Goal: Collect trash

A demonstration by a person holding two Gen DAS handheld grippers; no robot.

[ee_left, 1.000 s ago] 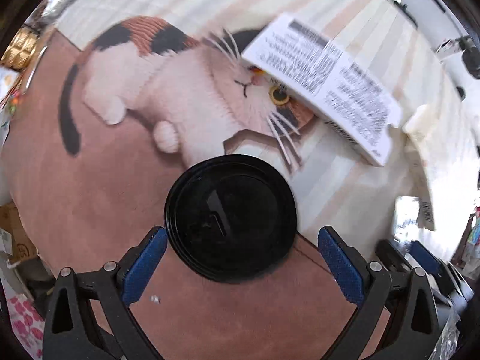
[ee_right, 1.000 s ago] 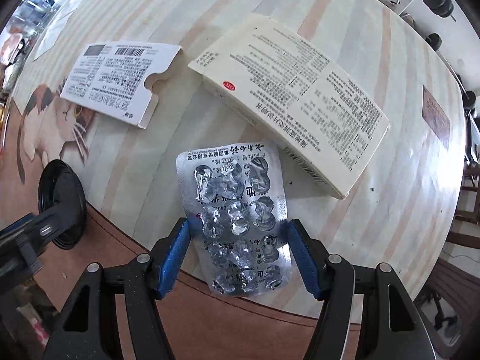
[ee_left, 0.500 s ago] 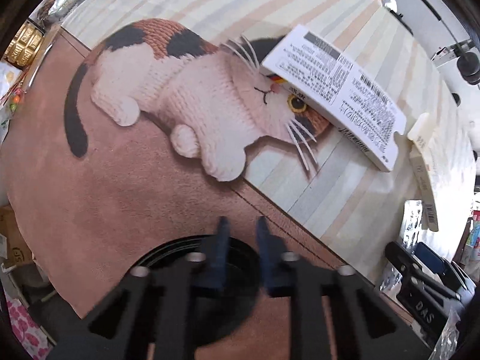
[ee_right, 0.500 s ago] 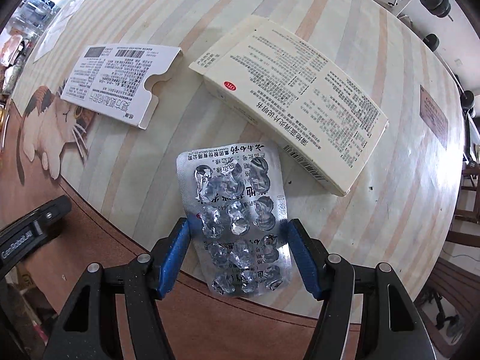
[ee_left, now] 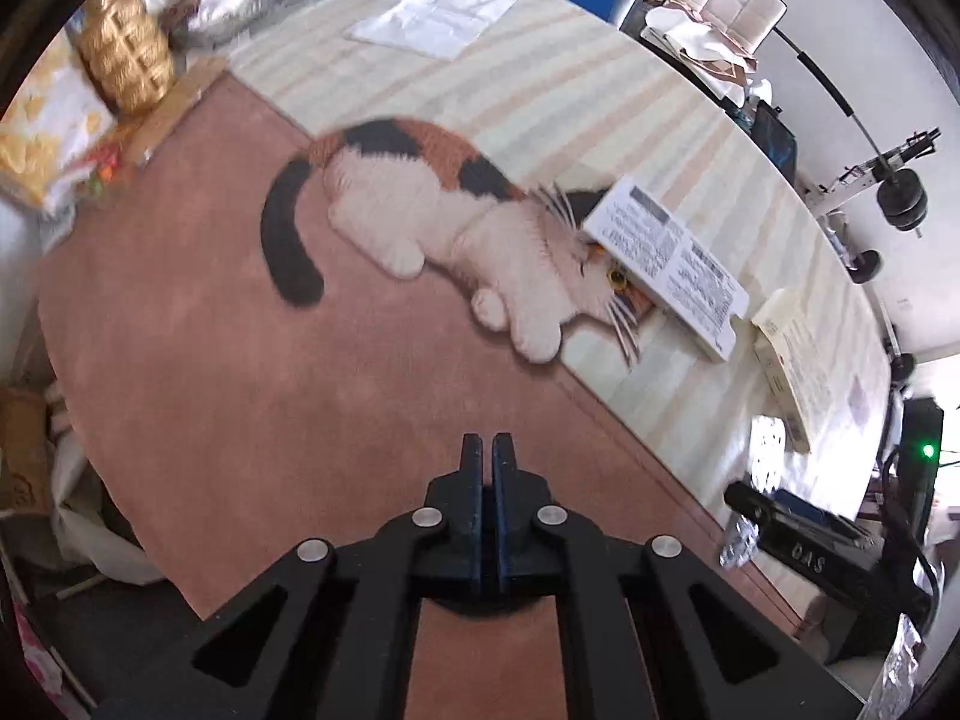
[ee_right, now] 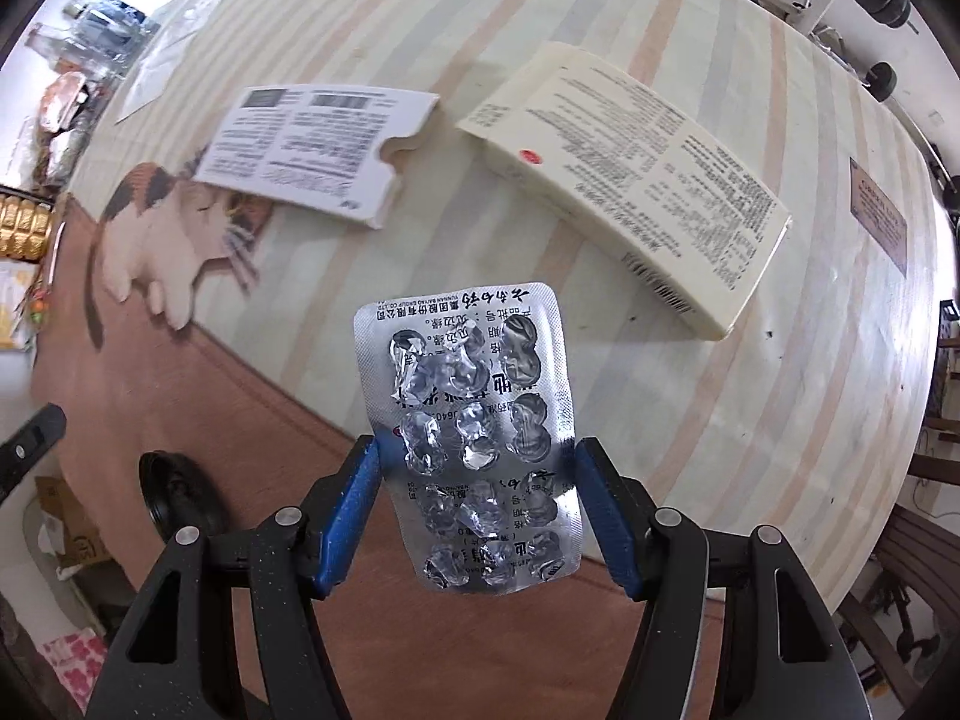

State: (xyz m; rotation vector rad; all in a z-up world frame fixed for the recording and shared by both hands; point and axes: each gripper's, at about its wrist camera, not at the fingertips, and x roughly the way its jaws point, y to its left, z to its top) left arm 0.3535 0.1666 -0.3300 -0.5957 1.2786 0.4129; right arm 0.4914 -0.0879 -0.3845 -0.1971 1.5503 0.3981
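Note:
My left gripper [ee_left: 487, 444] hangs above the brown part of the table with its jaws closing tight. They pinch a thin black cup lid [ee_right: 174, 492], of which only a dark sliver [ee_left: 480, 607] shows below the fingers in the left wrist view. My right gripper [ee_right: 480, 450] is shut on a silver blister pack [ee_right: 462, 372] with its pockets burst, held by its long sides just above the table's near edge. On the striped cloth lie a flat white medicine box [ee_right: 312, 150] with a notch and a cream medicine box [ee_right: 624, 180].
The round table has a cat-print mat [ee_left: 420, 204]. Gold foil packs [ee_left: 126, 60] and snack bags [ee_left: 42, 138] crowd its far left, and a white sheet [ee_left: 432, 18] lies at the back. A brown card [ee_right: 879, 213] lies at the right. Weights [ee_left: 900, 198] stand beyond the table.
The left jaws closed from wide open onto the black lid, then rose and drew back with it from the striped cloth. The right gripper lifted the blister pack slightly.

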